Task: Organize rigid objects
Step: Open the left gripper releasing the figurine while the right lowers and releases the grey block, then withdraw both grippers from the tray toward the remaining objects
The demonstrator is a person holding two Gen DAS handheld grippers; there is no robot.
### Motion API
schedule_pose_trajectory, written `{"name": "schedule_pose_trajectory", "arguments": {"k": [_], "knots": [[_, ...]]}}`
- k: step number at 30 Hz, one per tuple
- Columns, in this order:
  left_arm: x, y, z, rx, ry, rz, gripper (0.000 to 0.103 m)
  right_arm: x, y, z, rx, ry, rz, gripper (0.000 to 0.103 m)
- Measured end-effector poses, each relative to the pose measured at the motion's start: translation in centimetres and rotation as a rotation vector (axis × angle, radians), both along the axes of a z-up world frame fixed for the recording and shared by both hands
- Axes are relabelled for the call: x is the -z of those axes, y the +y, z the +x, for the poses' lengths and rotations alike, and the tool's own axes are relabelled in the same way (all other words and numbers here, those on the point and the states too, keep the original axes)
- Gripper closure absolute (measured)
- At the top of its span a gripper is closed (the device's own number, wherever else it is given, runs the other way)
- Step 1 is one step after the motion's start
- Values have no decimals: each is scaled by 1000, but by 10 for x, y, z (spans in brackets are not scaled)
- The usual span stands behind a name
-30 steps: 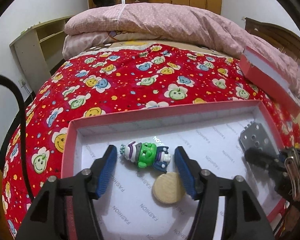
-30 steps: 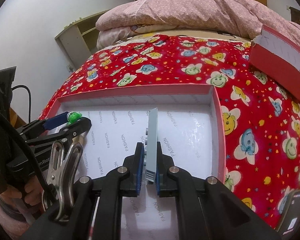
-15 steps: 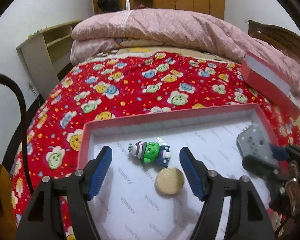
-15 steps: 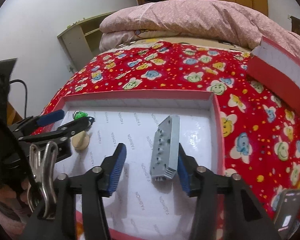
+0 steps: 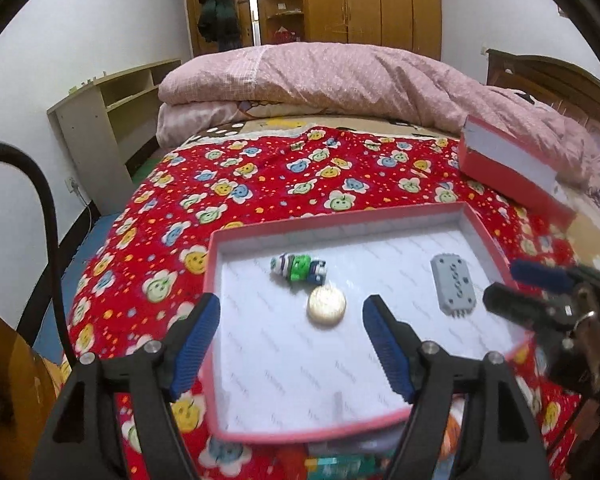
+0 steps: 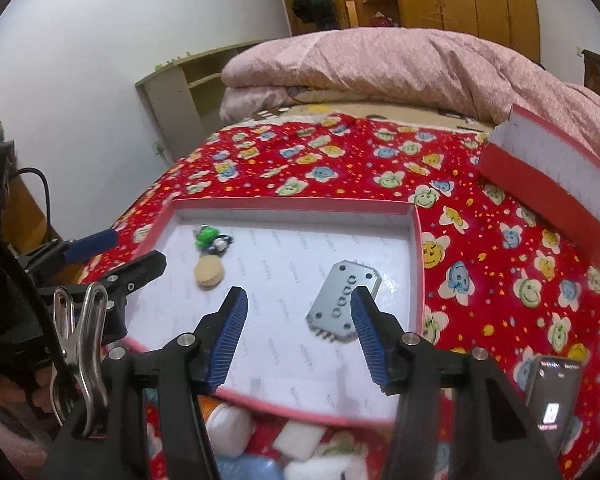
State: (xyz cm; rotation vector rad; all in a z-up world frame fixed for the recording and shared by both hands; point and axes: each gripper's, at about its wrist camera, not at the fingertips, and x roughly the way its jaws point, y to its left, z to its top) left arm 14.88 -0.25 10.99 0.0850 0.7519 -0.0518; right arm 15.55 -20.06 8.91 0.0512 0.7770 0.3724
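A shallow pink-rimmed box (image 5: 488, 236) lies on the red flowered bedspread. Inside it lie a green toy figure (image 5: 298, 268), a round wooden disc (image 5: 326, 304) and, to the right, a flat grey perforated plate (image 5: 452, 284). My left gripper (image 5: 292, 320) hovers open above the box's near left part, with nothing between its fingers. In the right wrist view my right gripper (image 6: 299, 304) is open too, and the grey plate (image 6: 342, 304) lies flat just beyond its right finger, not gripped. The figure (image 6: 210, 238) and disc (image 6: 209, 273) sit at the box's left.
A red box (image 5: 512, 168) leans against the pink quilt (image 5: 340, 72) at the right. A phone (image 6: 554, 388) lies on the bedspread near right. White and blue items (image 6: 300, 436) lie below the box's near rim. A shelf unit (image 5: 112, 120) stands left of the bed.
My right gripper opened and let go of the grey plate, which fell flat into the box. Both grippers drew back and up, and the left jaws widened.
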Motion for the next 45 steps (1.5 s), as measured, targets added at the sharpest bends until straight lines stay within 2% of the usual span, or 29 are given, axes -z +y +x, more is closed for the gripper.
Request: {"name": "schedule_pose_trajectory", "arguments": {"k": [5,13,20,27,29,34,39,41,43,45], "knots": [[-1,7,-29,-6,-2,-8,25,-5,2,-31,-15,-8,-32,48],[16,20,-67,-23,37,-48,25,4,0,-75,-22,21,-62,48],[40,33,-85,-61,77,-77,25,25,4,-116,-33,43,-111,48],[57,36,-85,-75,81,-72,27,59,-1,-147,-4,97,-124,48],[60,33,-84,-66,73,-69,31,65,-4,-151,10,108,-118,48],[69,26,-80,-35,87,-68,53,75,-7,-155,19,114,-114,48],[73,23,-76,-28,73,-79,59,83,-6,-158,9,119,-101,48],[73,24,-75,-27,71,-88,64,85,-5,-159,11,103,-107,48],[73,26,-74,-30,75,-92,74,85,-5,-160,13,92,-107,48],[73,29,-77,-29,78,-90,74,86,-6,-161,16,85,-98,48]]}}
